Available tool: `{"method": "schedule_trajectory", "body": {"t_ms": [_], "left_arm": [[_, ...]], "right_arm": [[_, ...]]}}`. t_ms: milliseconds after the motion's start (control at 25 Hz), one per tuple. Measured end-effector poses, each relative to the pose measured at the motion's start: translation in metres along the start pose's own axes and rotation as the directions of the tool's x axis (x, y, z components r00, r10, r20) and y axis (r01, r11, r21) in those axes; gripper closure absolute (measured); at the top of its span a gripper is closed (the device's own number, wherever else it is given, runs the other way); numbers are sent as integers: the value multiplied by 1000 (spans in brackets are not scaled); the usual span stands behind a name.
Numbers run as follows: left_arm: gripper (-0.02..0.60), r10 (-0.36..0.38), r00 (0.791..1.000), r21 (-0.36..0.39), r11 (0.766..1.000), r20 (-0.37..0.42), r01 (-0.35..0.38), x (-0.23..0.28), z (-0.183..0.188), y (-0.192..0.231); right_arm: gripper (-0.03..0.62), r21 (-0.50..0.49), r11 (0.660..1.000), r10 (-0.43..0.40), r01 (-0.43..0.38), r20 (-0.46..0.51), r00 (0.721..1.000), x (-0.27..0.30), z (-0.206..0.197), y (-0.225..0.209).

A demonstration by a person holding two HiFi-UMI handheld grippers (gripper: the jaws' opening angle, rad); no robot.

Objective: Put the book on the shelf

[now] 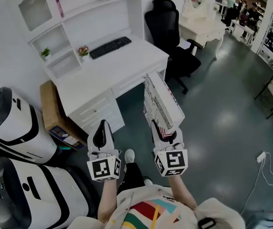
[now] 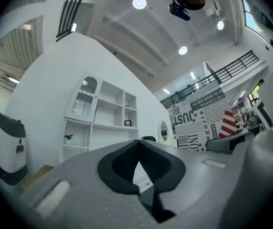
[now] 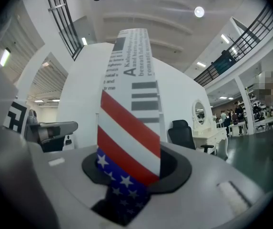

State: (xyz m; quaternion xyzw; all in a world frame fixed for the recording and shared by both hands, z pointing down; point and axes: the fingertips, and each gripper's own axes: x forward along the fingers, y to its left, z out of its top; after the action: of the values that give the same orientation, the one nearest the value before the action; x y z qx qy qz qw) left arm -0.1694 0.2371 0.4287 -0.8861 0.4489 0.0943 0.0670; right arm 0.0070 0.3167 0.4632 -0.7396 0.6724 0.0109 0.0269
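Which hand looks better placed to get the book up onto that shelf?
Right. The right gripper is clamped on the book, which is raised toward the shelf. The left gripper is shut and holds nothing.

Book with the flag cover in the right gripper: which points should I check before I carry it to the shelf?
1. Right gripper closed on the flag-and-newsprint covered book: ok.
2. Grip firm enough, since the book is held by one end only: cannot tell.
3. Left gripper shut and empty: ok.
4. White shelf unit has open compartments: ok.
5. Black keyboard on the white desk lies low under the route: ok.
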Motion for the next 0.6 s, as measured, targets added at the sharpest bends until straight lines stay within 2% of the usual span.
{"method": "schedule_trajectory", "body": {"t_ms": [360,600], "left_arm": [[583,-73,997,6,997,38,72,81,-4,8],[583,-102,994,0,995,41,102,149,-17,13]], "right_arm": [[440,-11,1000,-1,2,35,999,65,11,-13],[439,-4,999,-36,36,64,997,116,21,-43]]}}
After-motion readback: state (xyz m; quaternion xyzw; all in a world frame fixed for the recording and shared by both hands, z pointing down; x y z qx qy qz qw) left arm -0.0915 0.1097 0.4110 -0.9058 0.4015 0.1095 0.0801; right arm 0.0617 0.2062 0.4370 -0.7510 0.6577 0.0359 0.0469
